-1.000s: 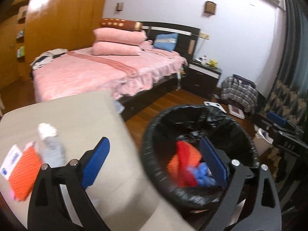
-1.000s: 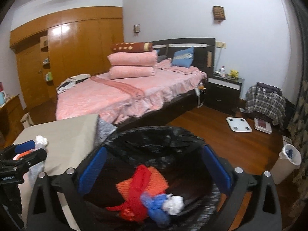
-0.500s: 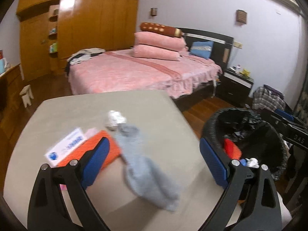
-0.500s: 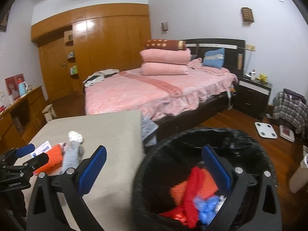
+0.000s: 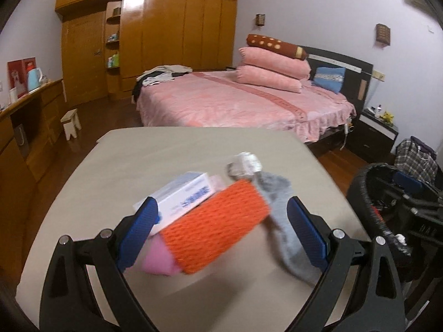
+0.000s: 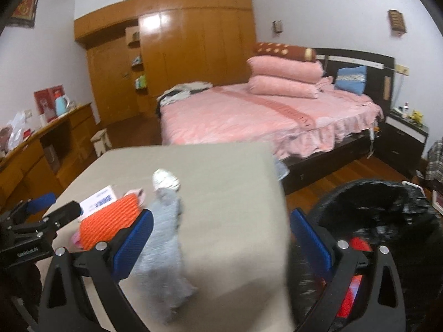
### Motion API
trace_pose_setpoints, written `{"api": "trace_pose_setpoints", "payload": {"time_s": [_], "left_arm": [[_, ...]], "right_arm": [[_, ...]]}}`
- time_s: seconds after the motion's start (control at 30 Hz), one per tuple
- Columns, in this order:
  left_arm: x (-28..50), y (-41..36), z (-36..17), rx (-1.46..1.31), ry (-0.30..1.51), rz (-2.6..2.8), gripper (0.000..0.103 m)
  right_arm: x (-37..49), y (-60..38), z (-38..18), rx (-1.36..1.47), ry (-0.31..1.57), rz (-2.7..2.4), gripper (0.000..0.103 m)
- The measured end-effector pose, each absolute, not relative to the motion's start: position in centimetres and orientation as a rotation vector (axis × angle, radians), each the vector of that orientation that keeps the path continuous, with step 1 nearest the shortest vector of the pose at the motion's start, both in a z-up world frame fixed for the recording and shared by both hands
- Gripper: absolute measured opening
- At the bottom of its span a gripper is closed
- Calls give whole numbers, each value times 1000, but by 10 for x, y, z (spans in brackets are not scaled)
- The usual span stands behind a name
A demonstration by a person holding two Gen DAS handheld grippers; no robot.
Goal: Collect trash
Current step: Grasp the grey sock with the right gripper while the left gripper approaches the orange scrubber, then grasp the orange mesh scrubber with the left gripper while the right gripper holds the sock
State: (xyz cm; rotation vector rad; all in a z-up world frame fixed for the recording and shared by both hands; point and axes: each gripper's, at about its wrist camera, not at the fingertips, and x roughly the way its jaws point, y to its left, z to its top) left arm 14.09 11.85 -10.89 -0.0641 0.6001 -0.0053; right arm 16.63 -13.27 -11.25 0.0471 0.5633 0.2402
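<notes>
On the beige table lies a pile of trash: an orange foam net, a white and blue box, a pink piece, a grey sock and a crumpled foil ball. My left gripper is open, its jaws on either side of the orange net. My right gripper is open and empty above the table's right edge, with the sock by its left finger. The black-lined trash bin stands to the right with red trash inside.
A pink bed stands behind the table. A wooden wardrobe lines the back wall. A wooden desk with a blue kettle is at the left. A small stool and a dark nightstand stand on the wooden floor.
Both grippers swung left, from over the bin toward the table. My left gripper moved in close around the orange net. The bin shifted to the right edge of both views.
</notes>
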Motion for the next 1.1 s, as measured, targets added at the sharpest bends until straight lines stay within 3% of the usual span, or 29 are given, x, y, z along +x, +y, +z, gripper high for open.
{"api": "trace_pose_setpoints", "payload": {"time_s": [0.67,0.77,0.9,0.93,1.03,1.1], "left_arm": [[144,178,-140,-92,655,68,91],[144,178,-142,-94,657,66,91],[145,175,-143,-93,656,63,91],[144,174,-143,-91,657,61,89],[146,168,-146,-87,670,50,84],[147,165,-148,-91,679,42,82]], "right_arm": [[201,-48,-180,-37,782,326,72],[204,-45,-185,-43,812,336,62],[204,-43,-189,-44,837,359,39],[203,-42,-190,-43,839,365,30],[201,-42,-190,-37,842,390,13],[198,-46,-188,-25,838,401,10]]}}
